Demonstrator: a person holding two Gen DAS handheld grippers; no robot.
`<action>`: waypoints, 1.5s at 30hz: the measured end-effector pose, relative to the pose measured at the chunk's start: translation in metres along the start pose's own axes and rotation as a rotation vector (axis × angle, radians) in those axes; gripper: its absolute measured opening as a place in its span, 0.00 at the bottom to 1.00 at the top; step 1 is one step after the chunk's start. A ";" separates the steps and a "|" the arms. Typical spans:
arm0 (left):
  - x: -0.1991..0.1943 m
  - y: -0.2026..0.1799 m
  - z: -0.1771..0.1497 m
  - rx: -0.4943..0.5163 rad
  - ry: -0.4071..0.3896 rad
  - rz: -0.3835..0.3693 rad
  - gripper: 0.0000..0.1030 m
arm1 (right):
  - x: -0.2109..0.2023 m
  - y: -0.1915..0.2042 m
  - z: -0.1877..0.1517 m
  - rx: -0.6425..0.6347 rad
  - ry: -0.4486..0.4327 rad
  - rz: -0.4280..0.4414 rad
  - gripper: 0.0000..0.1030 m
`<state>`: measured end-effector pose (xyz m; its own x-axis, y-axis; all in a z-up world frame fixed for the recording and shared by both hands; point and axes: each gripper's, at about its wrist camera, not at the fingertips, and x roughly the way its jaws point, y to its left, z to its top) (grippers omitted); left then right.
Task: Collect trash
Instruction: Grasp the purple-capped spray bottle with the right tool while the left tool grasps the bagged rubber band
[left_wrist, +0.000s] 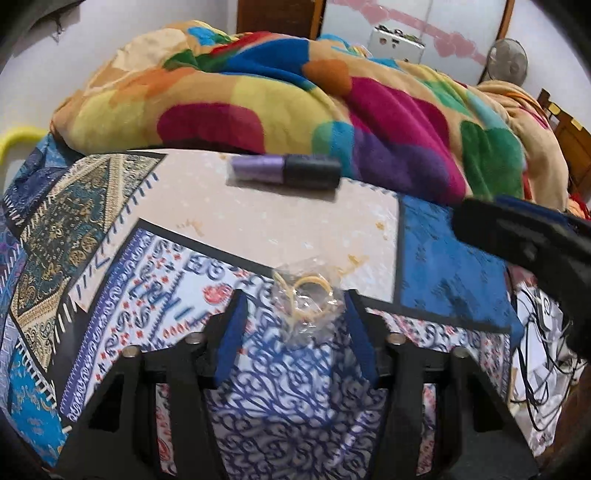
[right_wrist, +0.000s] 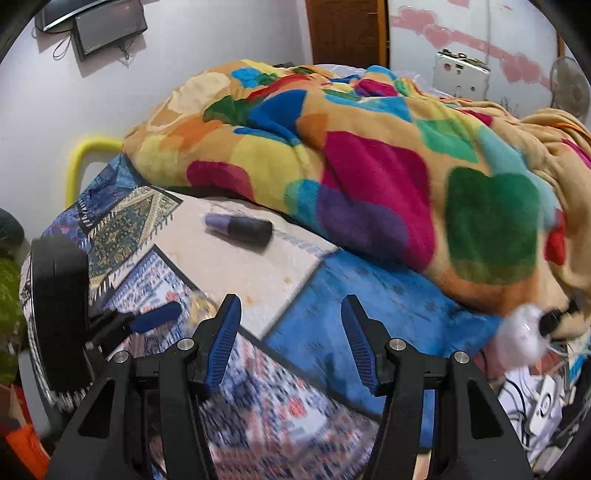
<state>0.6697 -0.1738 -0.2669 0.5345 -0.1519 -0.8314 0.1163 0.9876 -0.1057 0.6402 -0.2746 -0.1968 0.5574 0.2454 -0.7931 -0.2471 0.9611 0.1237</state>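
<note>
Currently, progress: nothing is seen collected yet.
Trash: a crumpled clear plastic wrapper with yellow rubber bands (left_wrist: 303, 302) is lying on the patchwork bedspread (left_wrist: 122, 258), near edge.
Left gripper (left_wrist: 293, 317): narrowed around the wrapper, which sits between the blue pads; firm contact cannot be told.
Right gripper (right_wrist: 290, 325): held moderately wide, empty, over the blue patch.
Left to do: the wrapper is to be gripped and lifted; a purple-and-black cylindrical tube (left_wrist: 284, 171) lies farther back, beside the multicoloured fleece blanket (left_wrist: 295, 96).

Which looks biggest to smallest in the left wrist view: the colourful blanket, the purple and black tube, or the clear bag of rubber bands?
1. Colourful blanket, by far.
2 and 3. Purple and black tube and clear bag of rubber bands look alike; the bag sits nearer the camera, so unsure.
</note>
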 end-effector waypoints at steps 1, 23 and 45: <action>0.000 0.004 0.000 0.001 -0.003 0.003 0.28 | 0.004 0.003 0.005 0.000 -0.001 0.004 0.51; -0.017 0.092 -0.010 -0.146 -0.102 0.028 0.25 | 0.107 0.024 0.047 0.099 0.091 0.046 0.51; -0.070 0.094 -0.038 -0.107 -0.110 0.093 0.25 | 0.049 0.064 -0.024 -0.172 0.110 0.029 0.25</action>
<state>0.6115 -0.0683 -0.2389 0.6278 -0.0572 -0.7762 -0.0244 0.9954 -0.0931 0.6324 -0.2037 -0.2423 0.4607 0.2485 -0.8521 -0.3991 0.9155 0.0512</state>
